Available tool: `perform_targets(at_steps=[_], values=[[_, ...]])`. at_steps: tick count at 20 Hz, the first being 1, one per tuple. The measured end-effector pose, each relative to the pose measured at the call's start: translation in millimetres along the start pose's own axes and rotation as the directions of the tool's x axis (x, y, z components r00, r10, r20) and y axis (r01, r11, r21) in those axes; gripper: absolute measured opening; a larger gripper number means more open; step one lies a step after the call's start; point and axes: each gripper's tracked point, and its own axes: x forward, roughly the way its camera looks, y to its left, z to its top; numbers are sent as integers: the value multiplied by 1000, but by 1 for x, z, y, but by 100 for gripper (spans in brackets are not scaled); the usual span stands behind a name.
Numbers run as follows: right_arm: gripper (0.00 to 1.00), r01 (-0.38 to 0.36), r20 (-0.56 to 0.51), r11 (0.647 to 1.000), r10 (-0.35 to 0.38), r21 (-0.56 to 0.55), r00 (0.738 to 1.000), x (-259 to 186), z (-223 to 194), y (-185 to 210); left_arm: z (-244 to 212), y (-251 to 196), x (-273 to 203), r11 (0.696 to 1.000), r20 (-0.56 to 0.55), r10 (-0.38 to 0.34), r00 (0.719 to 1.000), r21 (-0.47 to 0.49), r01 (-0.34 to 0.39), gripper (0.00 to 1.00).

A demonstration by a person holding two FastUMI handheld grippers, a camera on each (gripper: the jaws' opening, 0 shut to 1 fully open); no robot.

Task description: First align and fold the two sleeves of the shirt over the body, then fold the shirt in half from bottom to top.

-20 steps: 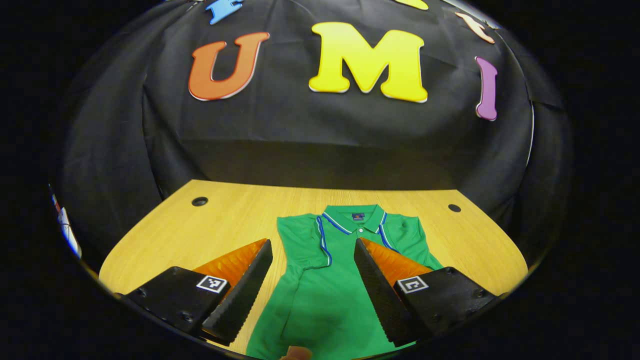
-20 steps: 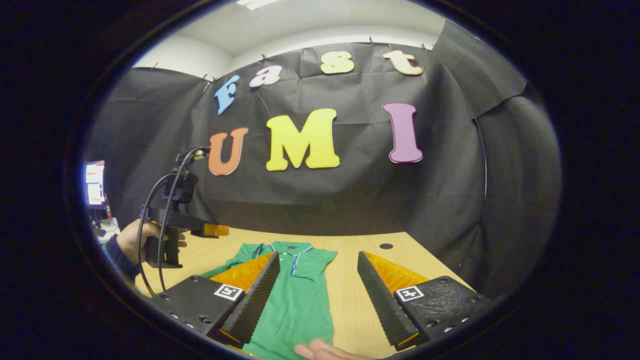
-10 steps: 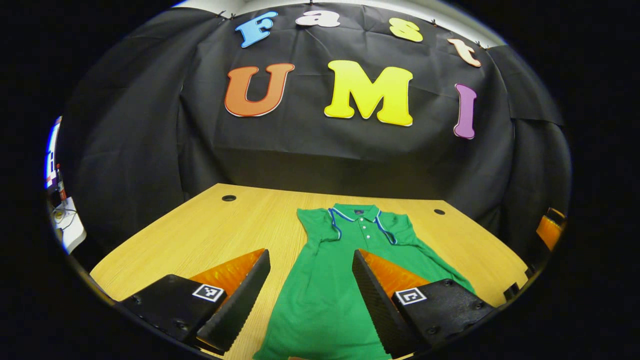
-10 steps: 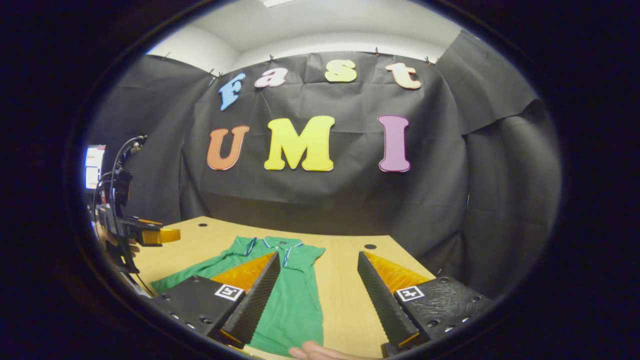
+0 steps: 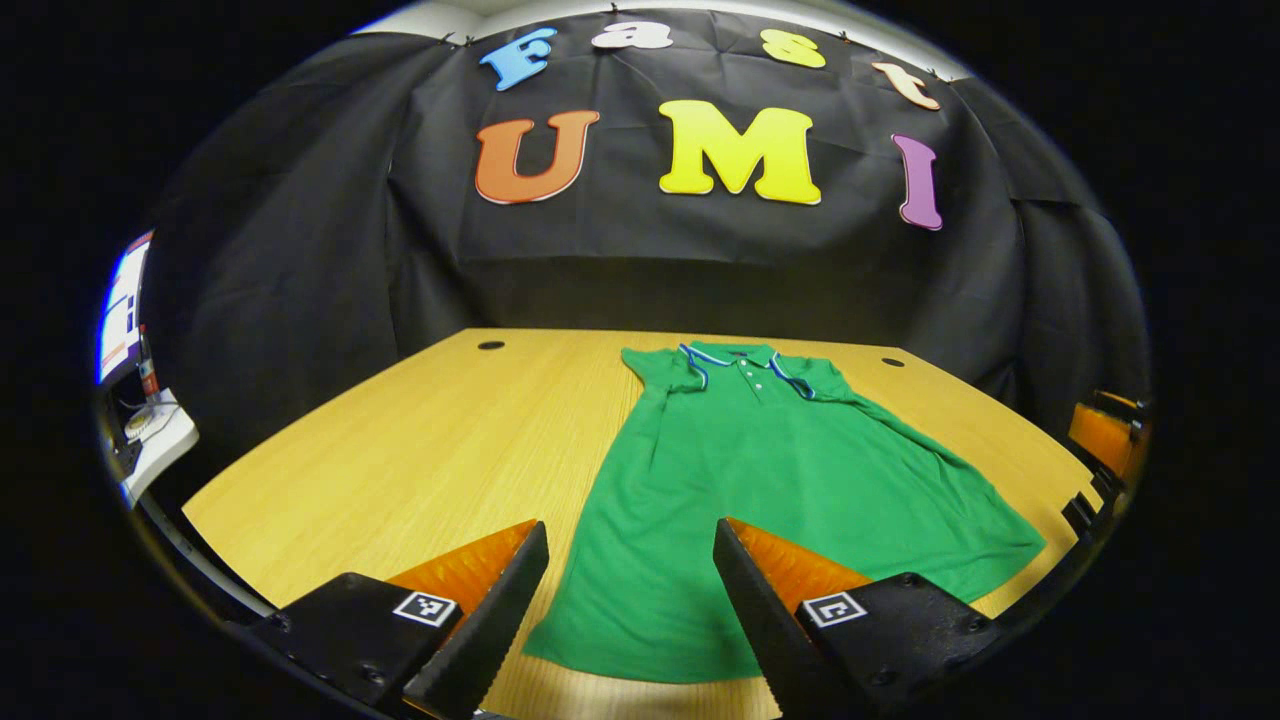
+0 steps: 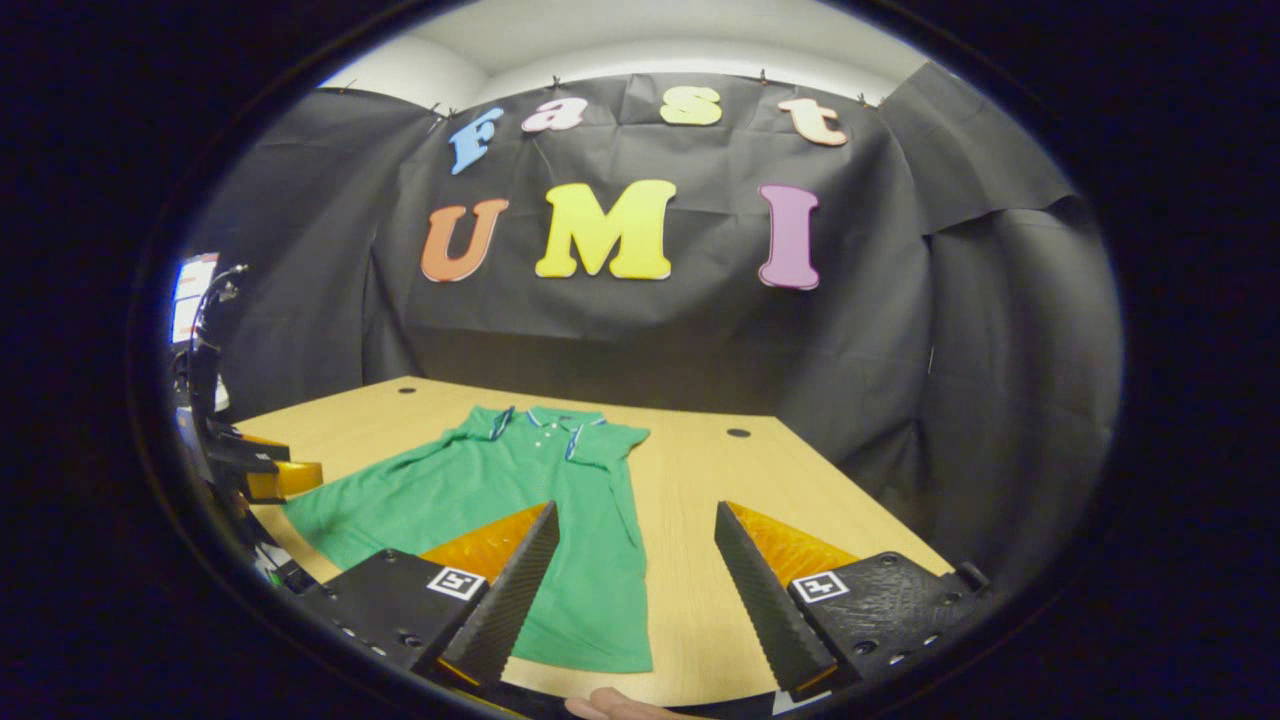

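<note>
A green polo shirt (image 5: 760,480) with a blue-and-white trimmed collar (image 5: 745,357) lies flat on the wooden table (image 5: 420,450), collar far, hem near. Its lower part flares toward the right in the left gripper view. My left gripper (image 5: 630,525) hangs open above the near hem, holding nothing. In the right gripper view the shirt (image 6: 520,490) spreads to the left, and my right gripper (image 6: 636,506) is open over its right edge and the bare table (image 6: 700,470). The left gripper (image 6: 265,475) shows at that view's left edge, the right gripper (image 5: 1100,440) at the other view's right edge.
Two round cable holes (image 5: 491,345) (image 5: 892,362) sit near the table's far corners. Black cloth walls close the back and sides. White clutter and a lit screen (image 5: 125,320) stand beyond the table's left. A fingertip (image 6: 605,705) shows at the near edge.
Both grippers have drawn back toward the table's near edge and stayed open. The whole shirt, down to the hem, has come into sight. The left gripper has slid to the edge of the right view.
</note>
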Motion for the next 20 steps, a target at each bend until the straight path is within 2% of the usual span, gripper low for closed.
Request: perform_targets(at_steps=[7, 10, 12, 13, 16, 18, 20], values=[[96, -29, -199, 999, 35, 34, 979, 5, -81, 13, -36, 18, 4, 1000, -69, 18, 997, -7, -18, 100], [96, -18, -233, 999, 27, 42, 972, 9, -90, 13, -43, 16, 4, 1000, -93, -8, 996, -30, 5, 100], [95, 0, -251, 999, 12, 48, 968, 11, -96, 10, -43, 19, 4, 1000, -100, 1, 995, -10, -2, 100], [98, -4, -271, 998, 20, 58, 962, 12, -103, 12, -44, 20, 4, 1000, -102, 5, 995, -1, -5, 100], [94, -7, -283, 994, 36, 106, 959, 12, -103, 15, -43, 22, 5, 1000, -98, 15, 995, 12, -14, 100], [96, -1, -282, 994, 32, 111, 959, 13, -103, 15, -44, 26, 6, 999, -100, 36, 994, 15, -35, 100], [94, -11, -296, 993, 45, 117, 954, 9, -104, 23, -43, 26, 5, 999, -108, 50, 993, 6, -50, 93]])
